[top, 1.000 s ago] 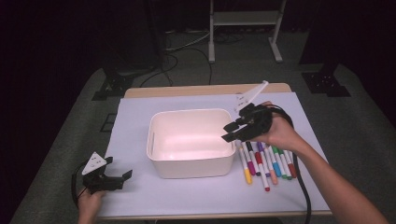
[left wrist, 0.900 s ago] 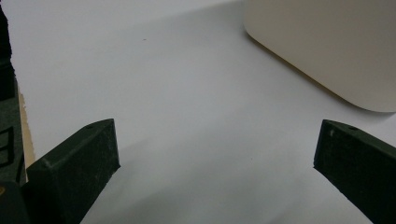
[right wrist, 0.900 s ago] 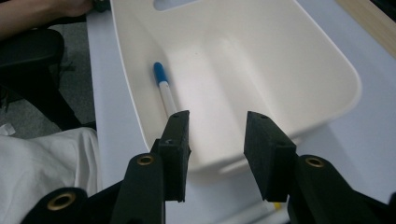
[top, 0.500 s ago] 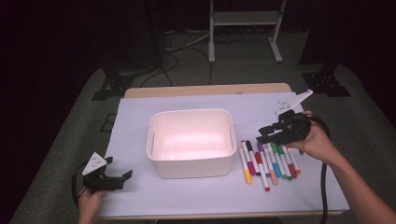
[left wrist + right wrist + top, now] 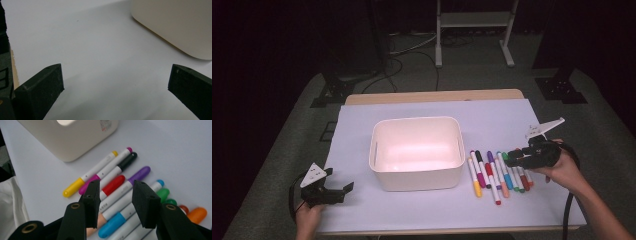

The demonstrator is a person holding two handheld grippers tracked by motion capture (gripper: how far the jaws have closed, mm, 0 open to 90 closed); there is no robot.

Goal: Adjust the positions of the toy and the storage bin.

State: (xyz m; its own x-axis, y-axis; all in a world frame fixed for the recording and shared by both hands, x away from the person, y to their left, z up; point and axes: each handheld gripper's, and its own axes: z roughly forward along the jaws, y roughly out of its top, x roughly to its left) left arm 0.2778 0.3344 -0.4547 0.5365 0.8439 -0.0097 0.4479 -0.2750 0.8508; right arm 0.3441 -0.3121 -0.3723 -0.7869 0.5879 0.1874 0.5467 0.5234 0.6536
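Several markers (image 5: 496, 171) with coloured caps lie side by side on the white sheet (image 5: 492, 116), right of a white bin (image 5: 422, 179). My right gripper (image 5: 511, 159) hovers low over the right part of that row and points left. In the right gripper view its jaws (image 5: 117, 200) stand open above the purple marker (image 5: 137, 178) and the blue marker (image 5: 117, 221); they have just been opening, and nothing is gripped between them. My left gripper (image 5: 338, 192) rests near the sheet's front left corner, open wide (image 5: 115, 85), with bare sheet between its jaws.
The bin (image 5: 175, 25) stands in the middle of the sheet, its inside bare, and its corner (image 5: 70, 137) lies just beyond the markers. A wooden table edge (image 5: 432, 96) runs along the back. A metal stand (image 5: 472, 30) and cables lie on the floor behind.
My right gripper has moved from above the bin's right rim to the right and down, and now hangs over the markers. The left gripper has stayed still.
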